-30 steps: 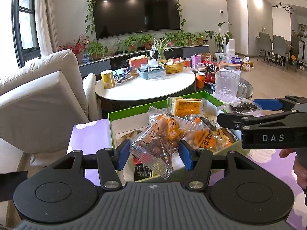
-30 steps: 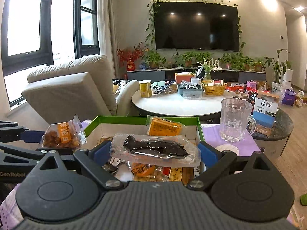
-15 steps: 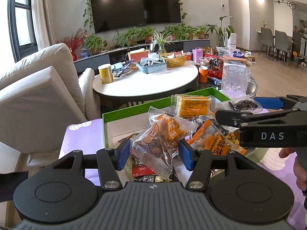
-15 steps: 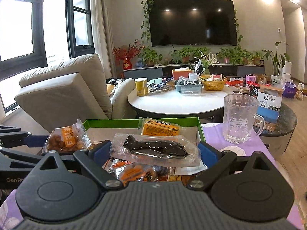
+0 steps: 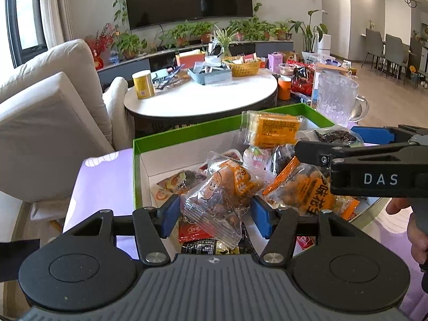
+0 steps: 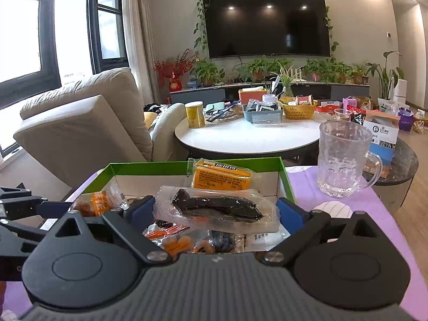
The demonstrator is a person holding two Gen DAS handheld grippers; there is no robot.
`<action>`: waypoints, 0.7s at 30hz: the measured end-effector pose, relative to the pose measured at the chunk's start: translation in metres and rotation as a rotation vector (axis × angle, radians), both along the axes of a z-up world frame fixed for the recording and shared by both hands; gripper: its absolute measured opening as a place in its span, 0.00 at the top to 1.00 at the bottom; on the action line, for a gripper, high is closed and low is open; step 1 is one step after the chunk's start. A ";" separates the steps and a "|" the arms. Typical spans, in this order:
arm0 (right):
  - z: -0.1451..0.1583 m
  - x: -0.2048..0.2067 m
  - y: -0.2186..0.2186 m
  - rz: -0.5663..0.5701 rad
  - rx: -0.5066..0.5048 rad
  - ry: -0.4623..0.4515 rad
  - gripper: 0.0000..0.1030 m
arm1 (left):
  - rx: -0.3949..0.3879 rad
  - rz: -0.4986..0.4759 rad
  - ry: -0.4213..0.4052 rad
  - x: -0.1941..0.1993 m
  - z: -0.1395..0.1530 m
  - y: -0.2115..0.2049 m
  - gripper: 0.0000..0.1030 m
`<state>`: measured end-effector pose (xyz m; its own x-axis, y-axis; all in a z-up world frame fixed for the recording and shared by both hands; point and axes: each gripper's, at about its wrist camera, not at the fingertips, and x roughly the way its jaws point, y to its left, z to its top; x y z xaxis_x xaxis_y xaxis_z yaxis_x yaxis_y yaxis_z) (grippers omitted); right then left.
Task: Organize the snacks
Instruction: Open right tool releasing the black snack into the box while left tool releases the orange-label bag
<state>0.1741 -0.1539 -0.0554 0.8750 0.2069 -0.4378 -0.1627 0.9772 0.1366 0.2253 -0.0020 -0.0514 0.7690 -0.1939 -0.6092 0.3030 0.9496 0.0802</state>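
- The left claw has a clear peanut packet with an orange label between its blue pads; its jaws are opening, and the wrapper sides still touch both pads.
- That packet hangs over the near-left part of the green-rimmed box, above a red sachet and a black one at the claw's 6 o'clock.
- The right claw is clamped on a clear vacuum pack of dark dried meat, held crosswise, its ends against both pads.
- In the left view the right claw's arm crosses in from 3 o'clock, lying over the right side of the box; a hand shows at the frame's right edge.
- The box is crowded: an orange cracker pack leans on the far wall at 1 o'clock, and an orange peanut bag lies at 2 o'clock, just under the right claw's arm.
- Bare white box floor shows only at 11 o'clock, along the left wall.
- The box sits on a lilac-covered worktop; bare cloth lies at 9 o'clock of the box up to the worktop's left edge.
- In the right view a glass mug stands on the cloth at 2 o'clock, near the box's right wall but apart from it.
- Beyond the far rim, a round white table and a beige armchair stand near the worktop.
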 end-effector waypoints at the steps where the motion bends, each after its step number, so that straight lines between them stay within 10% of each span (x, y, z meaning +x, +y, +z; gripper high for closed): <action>1: -0.001 0.001 0.001 0.005 0.004 0.002 0.41 | 0.001 0.000 0.003 0.000 -0.001 0.000 0.47; 21: -0.010 0.003 0.002 0.003 0.046 0.012 0.41 | -0.042 0.009 0.012 0.005 -0.009 0.006 0.46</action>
<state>0.1770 -0.1516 -0.0657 0.8692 0.2293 -0.4381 -0.1633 0.9694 0.1835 0.2301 0.0043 -0.0600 0.7635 -0.2123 -0.6099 0.2948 0.9549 0.0367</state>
